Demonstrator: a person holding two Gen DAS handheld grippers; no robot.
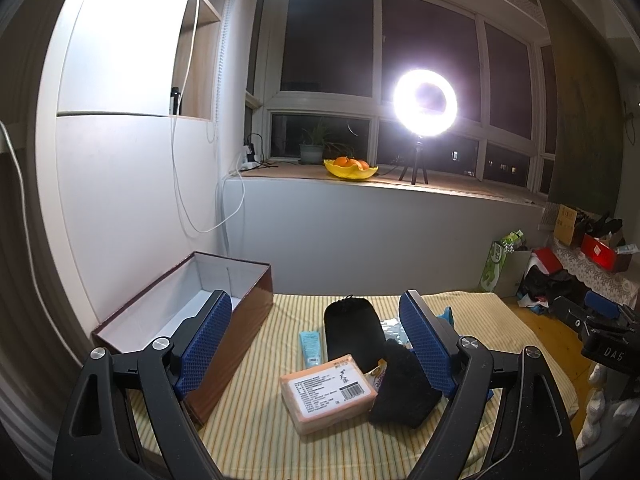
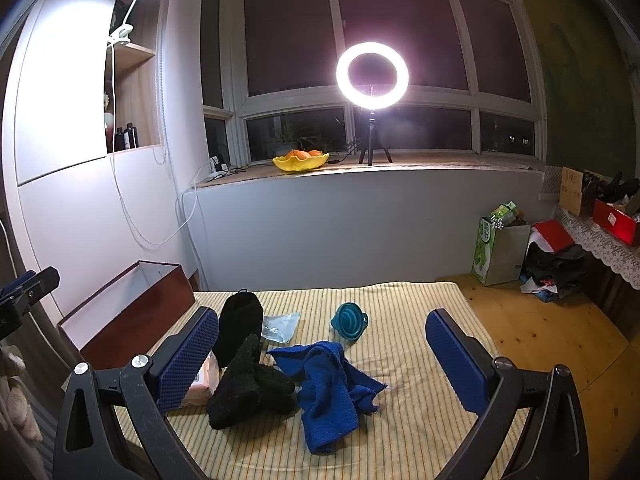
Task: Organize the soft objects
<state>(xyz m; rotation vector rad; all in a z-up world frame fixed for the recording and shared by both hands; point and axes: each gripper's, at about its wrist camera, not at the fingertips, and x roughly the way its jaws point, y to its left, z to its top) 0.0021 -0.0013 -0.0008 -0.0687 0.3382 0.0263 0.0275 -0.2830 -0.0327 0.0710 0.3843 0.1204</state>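
Lay loose across the striped mat point(image 2: 400, 420): a blue towel point(image 2: 332, 388) crumpled near the front middle, a black fuzzy cloth point(image 2: 244, 392) touching its left edge, a black pouch point(image 2: 240, 324) farther back. Shared the mat with stiffer things: a wrapped pack point(image 1: 328, 392) against the fuzzy cloth, a tube point(image 1: 310, 348) beside the pouch, a clear packet point(image 2: 280, 326), a blue funnel point(image 2: 349, 316). Stood open at the left edge, a brown box point(image 1: 208, 312), likely the place for the soft pieces. Hung above the mat, spread wide and holding nothing: left gripper point(image 1: 316, 340); same for right gripper point(image 2: 322, 356), framing the towel and fuzzy cloth between its fingers. Judged light and limp, all three fabrics; would sag and trail if pinched by a corner, so better taken at a bunched ridge, such as the towel's raised fold in the middle. Seemed grippy rather than slick, the fuzzy pile, and not fragile. Looked smoother, the pouch; contents not visible, weight uncertain, best gripped across its width. Risked dragging the pack or towel along, any lift of the fuzzy cloth.
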